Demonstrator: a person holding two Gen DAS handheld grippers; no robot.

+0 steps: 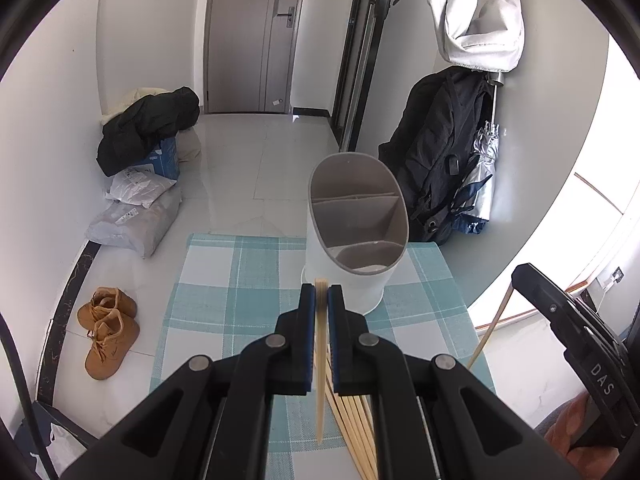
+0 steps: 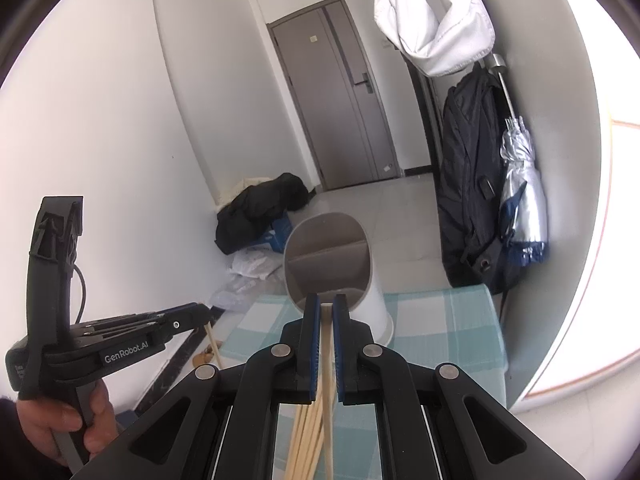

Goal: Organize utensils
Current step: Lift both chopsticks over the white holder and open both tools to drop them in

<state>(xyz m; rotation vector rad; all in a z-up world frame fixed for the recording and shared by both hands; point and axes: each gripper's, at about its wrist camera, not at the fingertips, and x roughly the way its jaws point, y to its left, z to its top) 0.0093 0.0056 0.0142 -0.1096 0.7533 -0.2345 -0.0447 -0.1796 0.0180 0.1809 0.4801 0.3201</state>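
Left chopstick (image 1: 320,360): hanging clamped in the left claw (image 1: 321,294), top end poking just above the pads, tip dangling over the checked cloth (image 1: 224,280)
Right chopstick (image 2: 329,360): being pinched in the right claw (image 2: 326,304), jaws closed on it, pointing toward the holder
Spare chopsticks (image 1: 352,428): lying bundled on the cloth beneath both claws
Holder (image 1: 356,232): standing upright at the far edge of the desk (image 1: 456,300), just ahead of both claws
Compartments: showing grey dividers, looking empty, bottoms partly hidden
Doing it well: probably lifting each stick above the rim, tipping it upright, lowering into one compartment before loosening
Risk: likely knocking the light holder off the edge
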